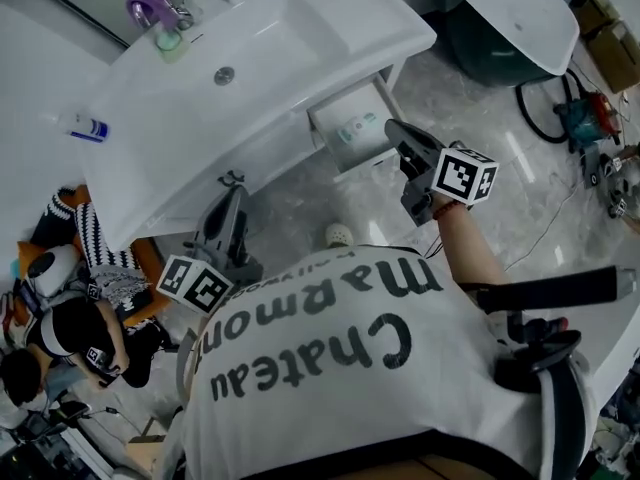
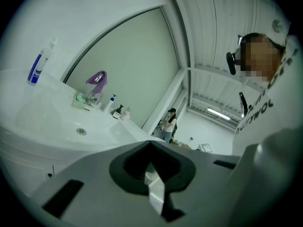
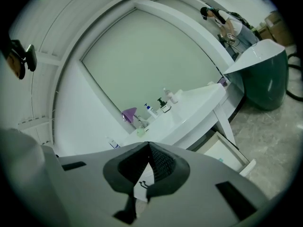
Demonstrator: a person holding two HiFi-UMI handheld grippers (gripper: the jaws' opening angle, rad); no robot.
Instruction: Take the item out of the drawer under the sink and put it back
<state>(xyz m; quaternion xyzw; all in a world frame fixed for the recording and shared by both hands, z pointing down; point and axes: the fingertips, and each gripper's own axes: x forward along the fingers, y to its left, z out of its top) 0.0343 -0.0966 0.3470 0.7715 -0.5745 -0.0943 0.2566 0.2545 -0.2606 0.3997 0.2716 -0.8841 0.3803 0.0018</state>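
In the head view the white sink (image 1: 250, 63) runs across the upper left of the frame, and the drawer (image 1: 352, 126) under it stands pulled open just right of centre. The item (image 1: 356, 129), a small white pack with teal print, lies inside that drawer. My right gripper (image 1: 393, 130) points at the open drawer from the lower right, its tips close to the drawer's front edge but not inside. My left gripper (image 1: 232, 184) is at centre left, its tips up by the lower edge of the sink unit. A purple faucet (image 1: 148, 0) is at the top left, and a spray bottle (image 1: 88, 128) lies on the counter at the left edge. In the left gripper view my jaws are drawn together with nothing between them, the left gripper (image 2: 150, 143) low in the centre. Above it the sink (image 2: 57, 126) fills the left side, with the purple faucet (image 2: 96, 78) and the spray bottle (image 2: 35, 69) further up. In the right gripper view the jaws of the right gripper (image 3: 148, 145) are closed too and empty. The drawer (image 3: 229, 155) shows open at the lower right under the sink (image 3: 189, 109).
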